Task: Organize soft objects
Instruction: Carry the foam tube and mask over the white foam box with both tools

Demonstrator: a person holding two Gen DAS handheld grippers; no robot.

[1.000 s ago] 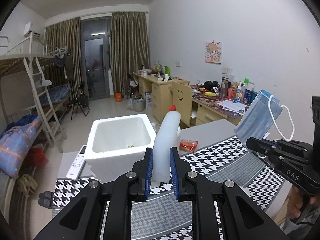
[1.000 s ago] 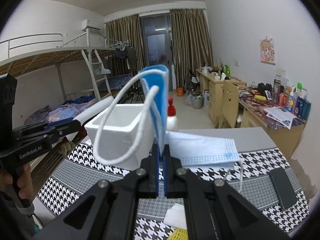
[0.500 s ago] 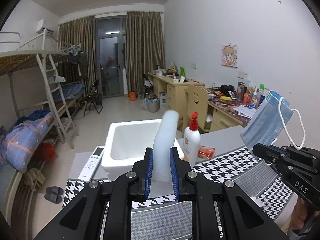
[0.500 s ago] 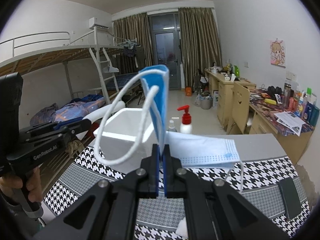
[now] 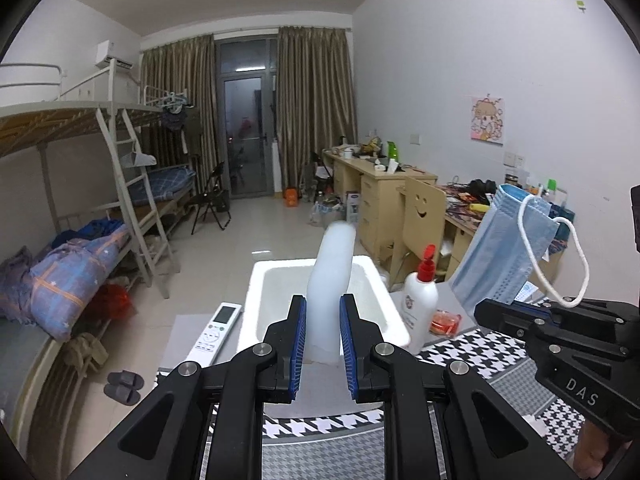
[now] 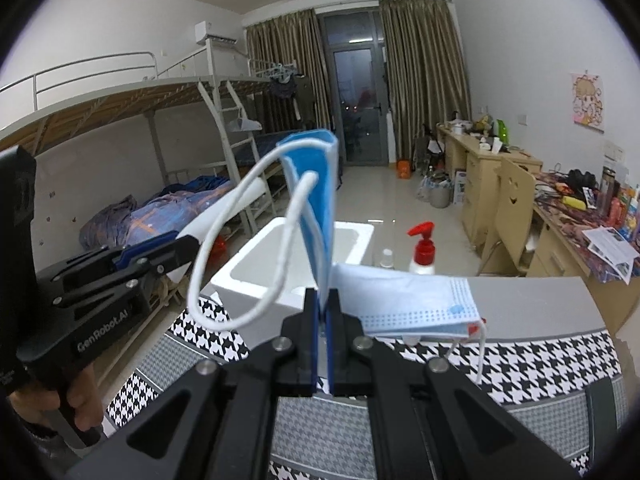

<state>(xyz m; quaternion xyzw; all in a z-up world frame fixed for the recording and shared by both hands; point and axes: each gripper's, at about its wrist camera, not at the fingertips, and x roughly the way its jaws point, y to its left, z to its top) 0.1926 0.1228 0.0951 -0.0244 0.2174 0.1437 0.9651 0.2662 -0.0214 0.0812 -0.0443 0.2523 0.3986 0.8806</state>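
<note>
Left wrist: left gripper [image 5: 323, 340] clamps a soft white translucent tube [image 5: 330, 288], carried above the white foam box [image 5: 394, 320] at the table's far edge. Next, I'd judge: lower it in, release.

Right wrist: right gripper [image 6: 323, 336] pinches a blue surgical mask [image 6: 316, 200] above the houndstooth tablecloth [image 6: 540, 364]; a second mask [image 6: 412, 304] lies mid-table. Dorm room, bunk bed [image 6: 120, 120] left.

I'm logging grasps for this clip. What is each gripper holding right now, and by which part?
The left gripper clamps a white translucent tube-like object near its lower end. The right gripper is shut on the bottom edge of a folded blue face mask, ear loops dangling.
</note>
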